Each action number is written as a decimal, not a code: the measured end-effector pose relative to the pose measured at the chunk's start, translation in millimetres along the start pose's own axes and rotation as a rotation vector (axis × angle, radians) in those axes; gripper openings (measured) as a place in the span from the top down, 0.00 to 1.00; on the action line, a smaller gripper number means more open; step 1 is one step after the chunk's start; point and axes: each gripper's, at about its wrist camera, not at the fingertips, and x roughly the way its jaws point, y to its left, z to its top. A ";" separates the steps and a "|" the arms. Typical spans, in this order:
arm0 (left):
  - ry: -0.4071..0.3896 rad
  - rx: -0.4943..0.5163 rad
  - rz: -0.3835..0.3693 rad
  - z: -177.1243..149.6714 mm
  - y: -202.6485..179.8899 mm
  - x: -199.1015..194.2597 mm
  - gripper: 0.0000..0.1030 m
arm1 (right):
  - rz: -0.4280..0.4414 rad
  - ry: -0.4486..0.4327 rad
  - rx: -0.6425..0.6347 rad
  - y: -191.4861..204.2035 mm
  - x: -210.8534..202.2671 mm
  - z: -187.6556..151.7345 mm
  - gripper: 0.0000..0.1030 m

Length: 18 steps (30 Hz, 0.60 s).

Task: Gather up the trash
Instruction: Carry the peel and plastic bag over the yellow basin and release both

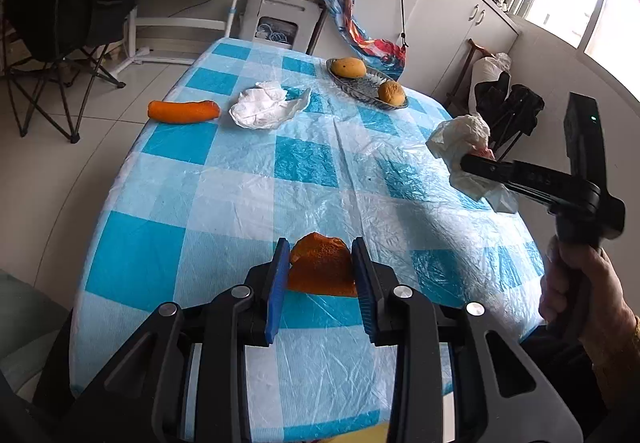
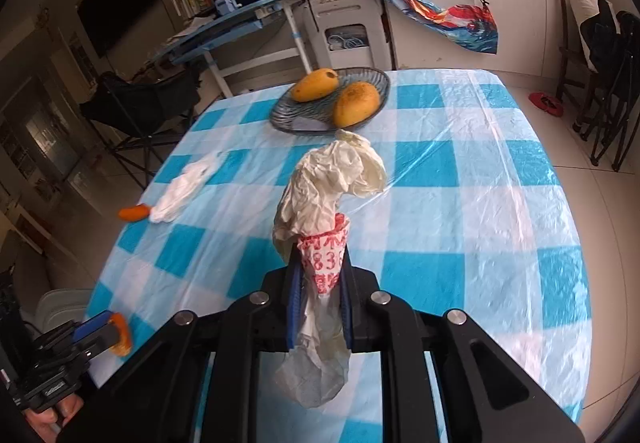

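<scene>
Orange peel (image 1: 322, 269) clamped between left gripper (image 1: 321, 275) pads, low over checked tablecloth (image 1: 240, 203) near edge; right gripper (image 2: 320, 275) clenched on crumpled plastic bag (image 2: 328, 187), held above table. Farther out: white tissue (image 1: 264, 105), carrot (image 1: 184, 111), mango dish (image 1: 360, 87)

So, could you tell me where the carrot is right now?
The carrot lies at the table's far left edge in the left wrist view, just left of the white crumpled bag.
</scene>
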 end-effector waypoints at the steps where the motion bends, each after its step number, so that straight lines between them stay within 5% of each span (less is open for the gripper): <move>1: -0.002 -0.007 -0.005 -3.5 -1.1 -4.6 0.71 | 0.028 0.001 -0.007 8.5 -11.3 -8.5 0.83; 14: 0.031 -0.013 -0.031 -77.9 -18.7 -63.6 0.71 | 0.172 0.227 -0.128 91.0 -66.4 -165.8 0.83; 18: 0.066 0.002 -0.023 -99.3 -26.7 -73.0 0.71 | 0.128 0.315 -0.160 99.5 -60.3 -197.0 0.68</move>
